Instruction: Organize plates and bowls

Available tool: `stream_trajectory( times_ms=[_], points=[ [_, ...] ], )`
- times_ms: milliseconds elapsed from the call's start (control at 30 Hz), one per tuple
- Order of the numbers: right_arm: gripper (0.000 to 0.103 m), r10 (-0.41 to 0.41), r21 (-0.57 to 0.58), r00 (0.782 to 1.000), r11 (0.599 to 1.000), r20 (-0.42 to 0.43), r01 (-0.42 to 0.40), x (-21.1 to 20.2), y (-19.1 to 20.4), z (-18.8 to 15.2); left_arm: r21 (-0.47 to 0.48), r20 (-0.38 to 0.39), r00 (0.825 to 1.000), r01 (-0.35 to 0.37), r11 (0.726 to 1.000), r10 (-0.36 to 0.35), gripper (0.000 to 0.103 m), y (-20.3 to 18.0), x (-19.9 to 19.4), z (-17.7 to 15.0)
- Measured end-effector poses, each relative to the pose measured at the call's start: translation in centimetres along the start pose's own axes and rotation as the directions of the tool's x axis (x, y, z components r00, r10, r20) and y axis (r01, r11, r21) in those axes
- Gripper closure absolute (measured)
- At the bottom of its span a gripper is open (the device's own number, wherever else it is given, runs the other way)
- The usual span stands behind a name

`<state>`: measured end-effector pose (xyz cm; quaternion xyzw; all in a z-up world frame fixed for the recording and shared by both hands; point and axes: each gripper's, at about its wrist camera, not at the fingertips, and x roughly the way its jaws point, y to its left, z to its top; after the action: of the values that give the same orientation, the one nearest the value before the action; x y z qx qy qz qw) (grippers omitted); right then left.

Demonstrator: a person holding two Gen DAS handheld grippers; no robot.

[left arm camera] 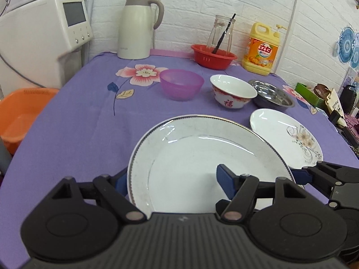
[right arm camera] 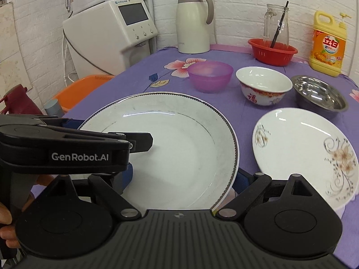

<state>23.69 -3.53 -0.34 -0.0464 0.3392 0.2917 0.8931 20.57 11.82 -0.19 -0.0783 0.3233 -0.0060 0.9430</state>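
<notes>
Large white plate sits near the front edge of the table, on the purple floral cloth. Floral plate lies just beside it on the right; whether the rims touch, cannot tell.

Left gripper: jaws wide, straddling the large plate's left portion. One blue pad sits outside the left rim, the other over the plate's well. In the right wrist view it comes in from the left with a finger above the plate surface. Not closed on anything.

Right gripper: jaws wide, either side of the plate's near right rim. Holding nothing.

Back row across the table middle, left to right: purple bowl, porcelain bowl, steel bowl. The last two appear to touch. Red basket, thermos jug and detergent bottle stand along the far edge.

Judgement: plate pickup in preparation, stacking not begun.

Risks:
- Glazed rim is thin and slick; a pinch at one edge leaves the plate cantilevered, so it may tilt or slip out.
- Both grippers crowd one plate; fingers could collide.
- Sliding the plate right would knock the floral plate.
- Plate is close to the front edge; a push could send it off.
</notes>
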Motion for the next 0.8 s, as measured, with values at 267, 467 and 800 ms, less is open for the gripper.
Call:
stream_trajectory(
  times_ms=[267,467,800],
  points=[
    [0.000,-0.036,0.021,0.999,0.999,0.013,0.036,-3.4,1.8,-4.3,0.002,-0.026,0.999,0.023,1.000,-0.023,0.034,-1.1,-1.9,-4.5],
    [0.000,-0.057,0.036,0.998,0.998,0.011,0.057,-2.8,1.7,-6.0,-0.006,-0.025,0.999,0.032,0.999,-0.032,0.033,-0.8,-1.6,-5.7],
    [0.000,-0.048,0.011,0.999,0.999,-0.001,0.048,-1.6,1.4,-5.6,0.078,0.048,0.999,-0.022,0.997,0.018,0.028,-1.0,-3.4,-4.4]
  ],
)
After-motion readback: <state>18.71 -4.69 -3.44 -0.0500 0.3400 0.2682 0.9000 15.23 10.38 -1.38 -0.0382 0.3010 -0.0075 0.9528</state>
